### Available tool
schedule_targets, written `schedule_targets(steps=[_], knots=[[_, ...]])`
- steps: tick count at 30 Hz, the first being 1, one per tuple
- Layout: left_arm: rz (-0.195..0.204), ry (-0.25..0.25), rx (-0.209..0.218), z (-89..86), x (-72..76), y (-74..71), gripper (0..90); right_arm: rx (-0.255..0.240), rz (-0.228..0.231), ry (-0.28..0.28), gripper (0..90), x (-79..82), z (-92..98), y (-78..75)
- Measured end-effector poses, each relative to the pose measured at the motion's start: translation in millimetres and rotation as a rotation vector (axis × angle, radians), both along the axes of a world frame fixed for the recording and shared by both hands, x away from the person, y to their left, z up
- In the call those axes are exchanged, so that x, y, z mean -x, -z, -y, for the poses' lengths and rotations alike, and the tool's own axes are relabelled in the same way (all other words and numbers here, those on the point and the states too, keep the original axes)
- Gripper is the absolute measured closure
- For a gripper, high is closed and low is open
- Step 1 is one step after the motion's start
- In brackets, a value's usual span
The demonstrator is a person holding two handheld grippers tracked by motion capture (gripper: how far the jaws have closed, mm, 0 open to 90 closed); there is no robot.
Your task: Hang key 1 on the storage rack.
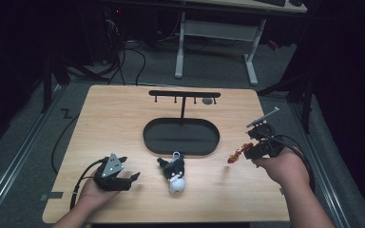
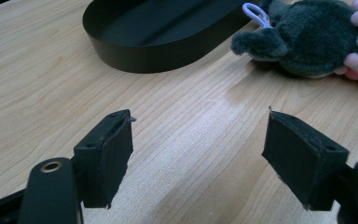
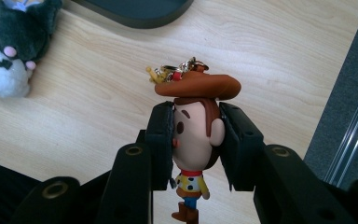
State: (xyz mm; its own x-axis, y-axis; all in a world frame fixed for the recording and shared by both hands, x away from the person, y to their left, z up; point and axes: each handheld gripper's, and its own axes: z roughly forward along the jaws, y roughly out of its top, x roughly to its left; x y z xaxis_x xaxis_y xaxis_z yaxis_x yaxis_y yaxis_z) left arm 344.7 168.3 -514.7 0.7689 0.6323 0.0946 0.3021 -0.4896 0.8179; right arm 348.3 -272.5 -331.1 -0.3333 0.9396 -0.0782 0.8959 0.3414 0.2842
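Clamping a glossy cowboy figurine (image 3: 193, 140) by its round head above the woodgrain table (image 1: 123, 123) at 4 o'clock, the right gripper (image 3: 196, 144) contrasts with the left gripper (image 2: 198, 156), jaws apart at 7 o'clock near a fuzzy plush (image 1: 174, 173) and matte oval tray (image 1: 180, 136).

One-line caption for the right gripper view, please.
Right claw clamps a cowboy figure keychain by its head above the wooden table; plush toy at upper left.
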Motion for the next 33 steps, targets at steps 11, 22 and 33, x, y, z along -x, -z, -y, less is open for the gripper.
schedule_targets(steps=[11,22,33], knots=[[-0.002,0.003,-0.007,0.1,0.3,0.1,24.2,0.013,-0.009,-0.023,67.4,-19.2,-14.5,-11.4],[-0.003,0.002,-0.005,-0.4,0.2,0.3,24.2,0.014,0.012,-0.018,67.4,-37.6,-17.7,-15.4],[0.001,0.004,-0.005,-0.7,0.5,0.0,24.2,0.012,0.018,-0.016,67.4,-58.5,-23.2,-15.9]])
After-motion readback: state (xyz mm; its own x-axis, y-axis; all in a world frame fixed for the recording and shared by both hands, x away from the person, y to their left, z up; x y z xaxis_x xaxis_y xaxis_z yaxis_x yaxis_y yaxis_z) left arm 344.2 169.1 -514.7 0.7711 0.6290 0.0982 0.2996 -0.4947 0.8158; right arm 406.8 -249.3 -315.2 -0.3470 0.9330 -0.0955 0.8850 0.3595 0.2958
